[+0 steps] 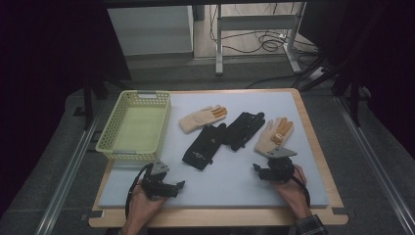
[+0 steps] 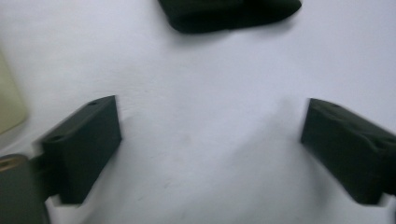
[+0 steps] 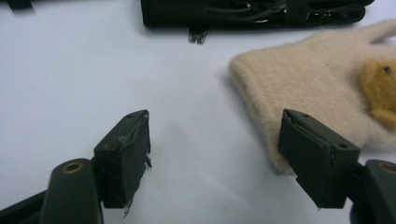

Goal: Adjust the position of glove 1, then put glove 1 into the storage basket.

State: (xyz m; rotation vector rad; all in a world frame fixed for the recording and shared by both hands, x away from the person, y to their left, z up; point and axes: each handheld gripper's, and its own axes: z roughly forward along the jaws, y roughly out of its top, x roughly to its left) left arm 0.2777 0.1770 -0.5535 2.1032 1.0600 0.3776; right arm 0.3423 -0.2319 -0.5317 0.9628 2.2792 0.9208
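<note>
— Both grippers are hovering with jaws spread; why?
— You're lining up: your right gripper is approaching the cream glove beside its right jaw, your left gripper facing the black glove ahead.

Both forearms enter from the near edge, one at each lower corner of the high view. The left hand wraps the black left hand-held gripper, which lies low and nearly level, its nose turned toward the person's right. In the left gripper view its two black jaws stand wide apart, with nothing between them. The right hand, with a dark checked cuff at the wrist, holds the black right hand-held gripper, with a grey three-cornered plate on top, angled forward and slightly left. In the right gripper view its jaws also stand wide apart, pads clear of any grip.
</note>
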